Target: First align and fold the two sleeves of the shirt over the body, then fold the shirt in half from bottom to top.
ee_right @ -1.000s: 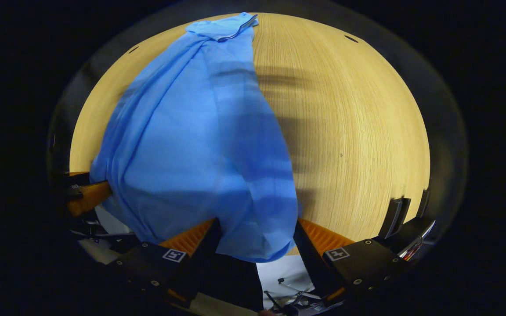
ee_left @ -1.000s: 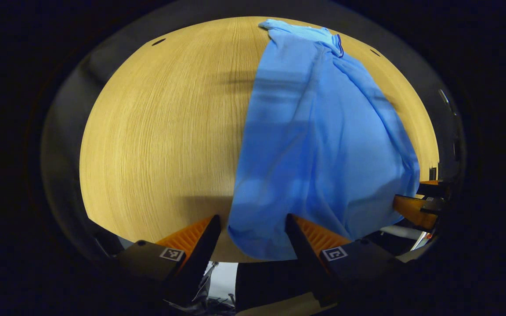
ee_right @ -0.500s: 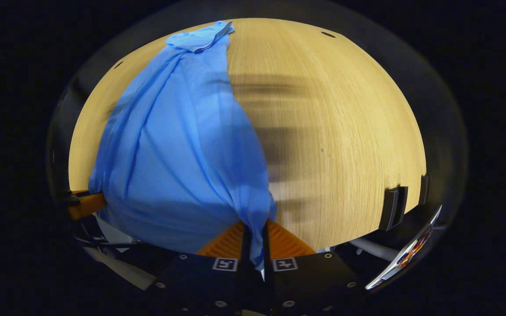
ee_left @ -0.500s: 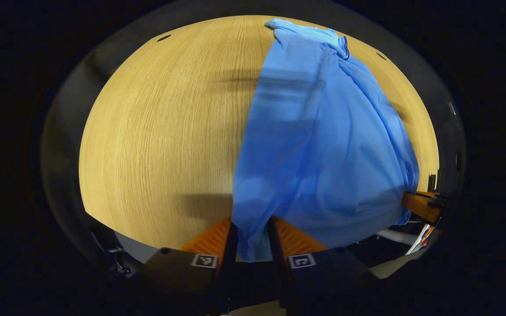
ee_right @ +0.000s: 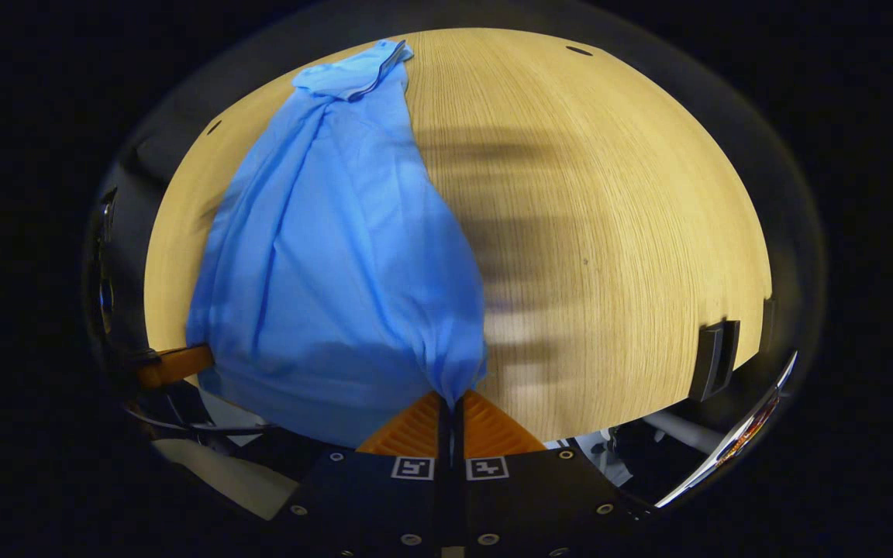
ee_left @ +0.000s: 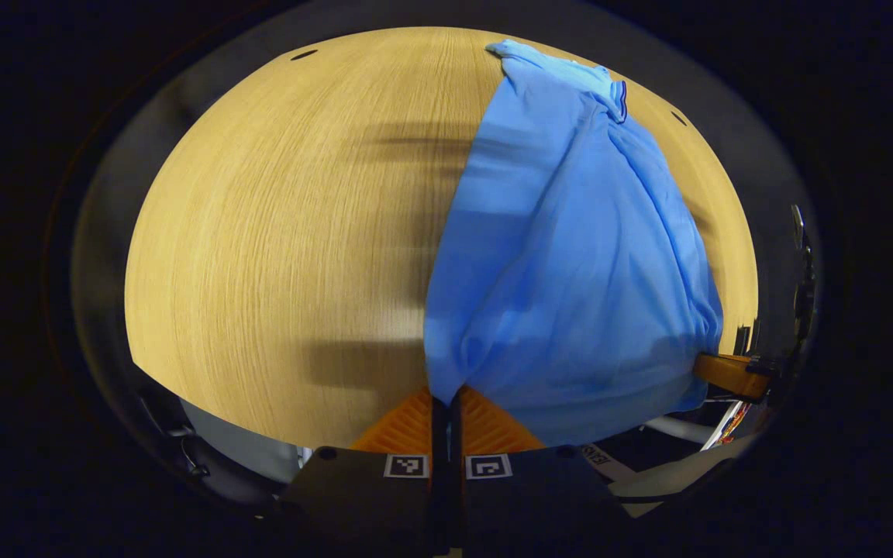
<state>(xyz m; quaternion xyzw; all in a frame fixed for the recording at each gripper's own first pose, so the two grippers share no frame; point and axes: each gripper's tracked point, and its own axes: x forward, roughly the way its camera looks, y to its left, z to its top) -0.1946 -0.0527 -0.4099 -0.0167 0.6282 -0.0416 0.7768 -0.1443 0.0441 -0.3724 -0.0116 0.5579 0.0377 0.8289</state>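
Observation:
A blue shirt (ee_left: 570, 256) lies lengthwise on the wooden table (ee_left: 276, 232), collar (ee_left: 617, 97) at the far end. My left gripper (ee_left: 444, 397) is shut on the shirt's near left bottom corner, the cloth bunched between its fingers. In the right gripper view the same shirt (ee_right: 338, 256) stretches away toward its collar (ee_right: 369, 74), and my right gripper (ee_right: 450, 401) is shut on the near right bottom corner. The hem sags between the two grippers at the table's near edge. The other gripper's finger (ee_left: 729, 373) peeks out at the shirt's far corner, as does (ee_right: 175, 364) its counterpart.
Bare wood table (ee_right: 609, 232) spreads beside the shirt on each outer side. A dark bracket (ee_right: 714, 360) sits at the table's near right edge. Below the near edge lie floor clutter and white cables (ee_left: 679, 430).
Both grippers went from open around the hem corners to shut on them. The corners are now bunched and lifted slightly, and the shirt's lower part has drawn narrower.

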